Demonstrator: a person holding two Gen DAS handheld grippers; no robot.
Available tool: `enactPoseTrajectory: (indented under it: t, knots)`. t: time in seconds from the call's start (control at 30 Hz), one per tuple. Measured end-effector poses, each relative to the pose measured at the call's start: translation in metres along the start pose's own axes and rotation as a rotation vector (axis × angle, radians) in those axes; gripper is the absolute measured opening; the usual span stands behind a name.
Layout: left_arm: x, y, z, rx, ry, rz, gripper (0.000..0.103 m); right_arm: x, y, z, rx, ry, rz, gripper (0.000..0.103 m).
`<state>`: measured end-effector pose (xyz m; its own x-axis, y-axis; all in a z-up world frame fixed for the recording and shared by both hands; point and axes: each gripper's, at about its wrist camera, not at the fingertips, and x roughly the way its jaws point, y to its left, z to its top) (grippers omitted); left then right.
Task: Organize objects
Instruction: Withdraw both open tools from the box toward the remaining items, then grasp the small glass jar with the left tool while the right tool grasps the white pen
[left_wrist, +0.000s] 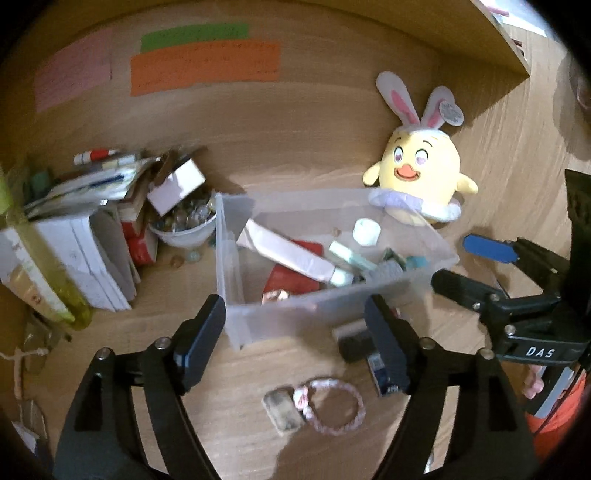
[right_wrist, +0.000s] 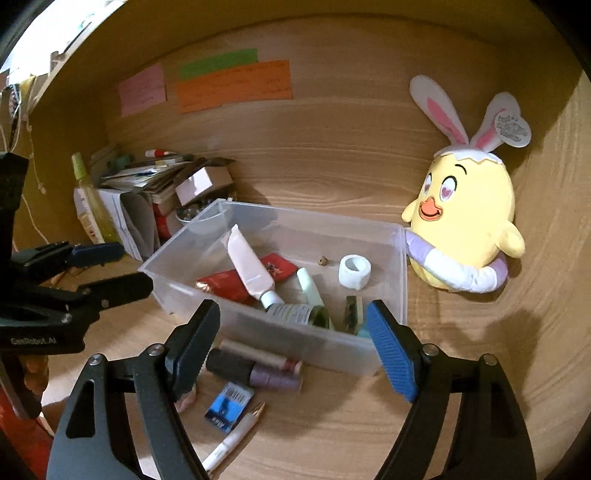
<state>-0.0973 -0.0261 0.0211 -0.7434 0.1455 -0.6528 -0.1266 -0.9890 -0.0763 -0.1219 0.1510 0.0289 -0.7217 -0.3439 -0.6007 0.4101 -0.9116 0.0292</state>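
Note:
A clear plastic bin (left_wrist: 317, 314) (right_wrist: 400, 280) stands mid-desk holding a pink tube (right_wrist: 249, 269), a red packet (right_wrist: 229, 286), a white tape roll (right_wrist: 354, 272) and small bottles. In front of it lie a dark-capped purple bottle (right_wrist: 255, 369), a blue packet (right_wrist: 229, 406), a white pen (right_wrist: 232, 439), a pink bracelet (left_wrist: 334, 406) and a small grey block (left_wrist: 282, 410). My left gripper (left_wrist: 295, 341) is open and empty above these loose items. My right gripper (right_wrist: 291, 347) is open and empty over the bin's near wall; it also shows in the left wrist view (left_wrist: 469, 264).
A yellow chick plush with bunny ears (right_wrist: 463, 225) leans behind the bin's right end. At the left stand stacked papers and boxes (left_wrist: 88, 229), a bowl of marbles (left_wrist: 184, 221) and a yellow-green bottle (right_wrist: 90, 199). Coloured notes (right_wrist: 232, 85) hang on the back panel.

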Motion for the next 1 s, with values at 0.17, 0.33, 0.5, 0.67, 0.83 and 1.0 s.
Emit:
enactPoseTrajectory:
  t: [0.17, 0.33, 0.5, 0.67, 0.83, 1.0]
  knots:
    - [0.002, 0.009, -0.022, -0.006, 0.04, 0.012, 0.079, -0.002, 0.01, -0.017, -0.004, 0.03, -0.006, 0.082]
    - [0.011, 0.02, -0.045, -0.019, 0.104, 0.021, 0.079, 0.006, 0.019, -0.038, 0.004, 0.089, 0.004, 0.082]
    - [0.018, 0.027, -0.061, -0.028, 0.147, 0.024, 0.079, 0.009, 0.027, -0.052, -0.016, 0.122, -0.036, 0.082]
    - [0.026, 0.031, -0.078, -0.037, 0.194, 0.012, 0.079, 0.009, 0.031, -0.063, -0.011, 0.153, -0.033, 0.082]
    - [0.031, 0.03, -0.084, -0.044, 0.222, -0.019, 0.079, 0.015, 0.036, -0.079, 0.017, 0.214, -0.001, 0.082]
    - [0.039, 0.02, -0.085, 0.01, 0.239, -0.002, 0.078, 0.02, 0.044, -0.092, 0.001, 0.251, -0.001, 0.081]
